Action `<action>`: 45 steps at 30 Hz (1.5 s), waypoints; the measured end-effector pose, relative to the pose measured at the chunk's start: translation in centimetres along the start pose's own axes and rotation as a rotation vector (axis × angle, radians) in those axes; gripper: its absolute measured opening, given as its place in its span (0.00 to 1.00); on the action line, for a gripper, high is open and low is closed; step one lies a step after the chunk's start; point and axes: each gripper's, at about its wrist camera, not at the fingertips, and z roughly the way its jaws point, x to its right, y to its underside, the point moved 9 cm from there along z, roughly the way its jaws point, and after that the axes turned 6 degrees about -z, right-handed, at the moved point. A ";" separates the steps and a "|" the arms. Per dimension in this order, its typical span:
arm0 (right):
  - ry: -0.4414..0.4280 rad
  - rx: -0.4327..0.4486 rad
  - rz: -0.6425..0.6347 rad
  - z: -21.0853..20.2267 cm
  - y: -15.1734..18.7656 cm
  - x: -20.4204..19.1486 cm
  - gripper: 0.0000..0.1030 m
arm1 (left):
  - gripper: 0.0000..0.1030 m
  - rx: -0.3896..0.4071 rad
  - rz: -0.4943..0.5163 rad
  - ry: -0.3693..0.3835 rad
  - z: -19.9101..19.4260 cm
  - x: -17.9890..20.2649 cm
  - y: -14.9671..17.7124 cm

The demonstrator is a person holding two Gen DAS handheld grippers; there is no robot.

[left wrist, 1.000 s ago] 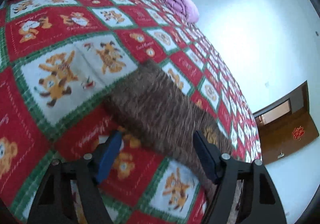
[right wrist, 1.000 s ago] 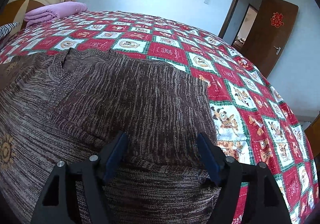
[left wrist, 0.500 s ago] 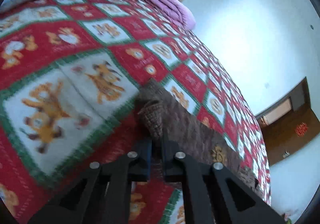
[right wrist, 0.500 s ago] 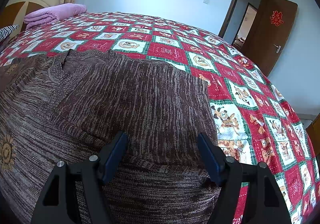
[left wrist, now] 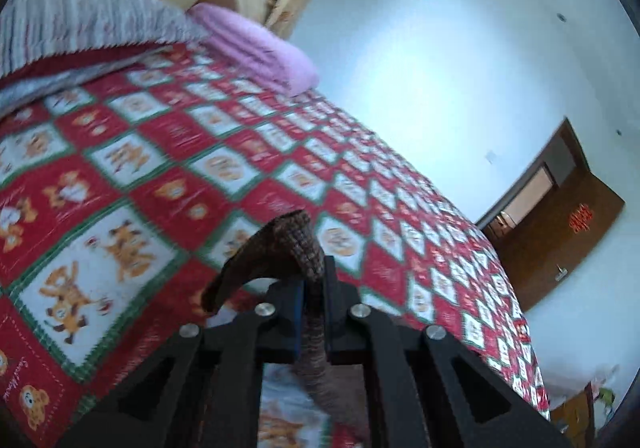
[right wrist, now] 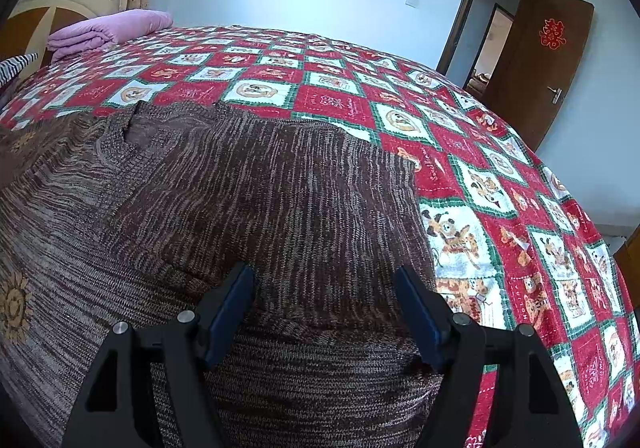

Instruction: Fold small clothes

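left claw [left wrist: 311,288] clamped on brown sweater [right wrist: 280,200] cuff, lifted off quilt [right wrist: 480,152]; right claw [right wrist: 326,312] wide open, empty.

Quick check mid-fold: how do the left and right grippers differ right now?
The left gripper is shut, its fingers pinching an end of the brown knit sweater; the right gripper stands open and grips nothing. The left holds its piece raised off the red patchwork bedspread; below the right, the sweater lies flat. Both have black frames with blue pads.
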 end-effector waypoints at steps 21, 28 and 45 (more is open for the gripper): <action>-0.015 0.003 0.021 0.1 0.1 0.1 0.72 | 0.07 -0.161 0.313 0.156 2.9 17.6 13.5; -0.024 0.004 0.031 0.1 0.1 0.2 0.73 | 0.10 -0.324 0.547 0.050 6.3 19.4 25.4; -0.030 0.005 0.040 0.1 0.2 0.2 0.73 | 0.76 -0.084 0.710 -0.331 4.1 7.2 13.5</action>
